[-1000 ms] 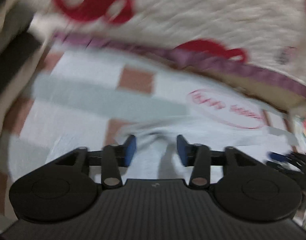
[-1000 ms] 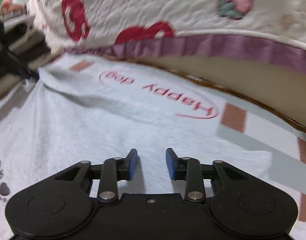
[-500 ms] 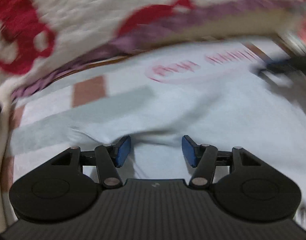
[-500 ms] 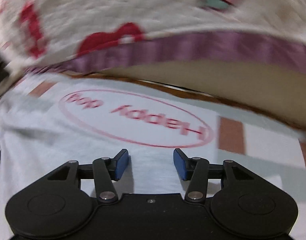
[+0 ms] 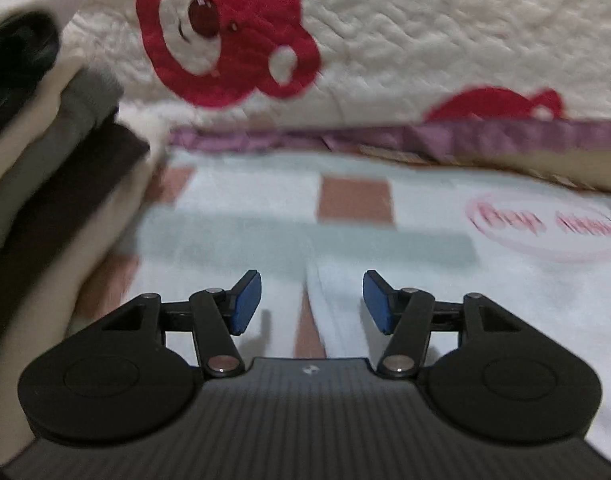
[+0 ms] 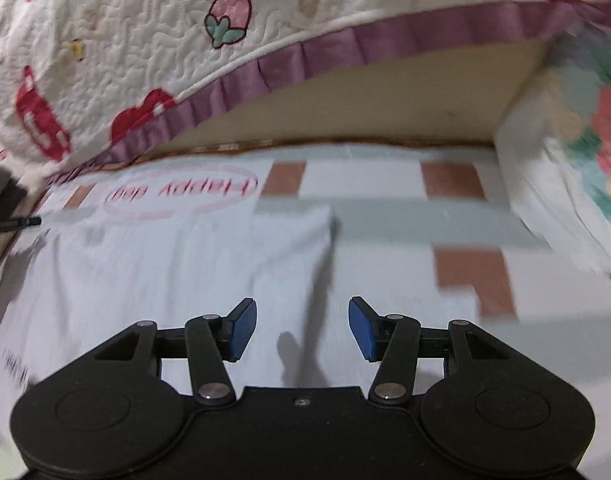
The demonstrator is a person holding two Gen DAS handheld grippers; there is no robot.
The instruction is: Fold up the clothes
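One white T-shirt [image 6: 153, 264], printed with a red oval reading "Happy dog", lies spread flat on a checked blanket [image 6: 385, 184] beside a quilt [image 6: 145, 40] with red bears, with one stack of folded clothes [image 5: 45, 152] at the left. Two claws hover over it, the left claw [image 5: 311, 300] at its left edge and the right claw [image 6: 301, 328] near its right sleeve, both with jaws that have just been opening, about half apart, and nothing between them. The shirt looks light, soft and limp, so it would likely sag unless pinched at a hem, sleeve or shoulder edge.
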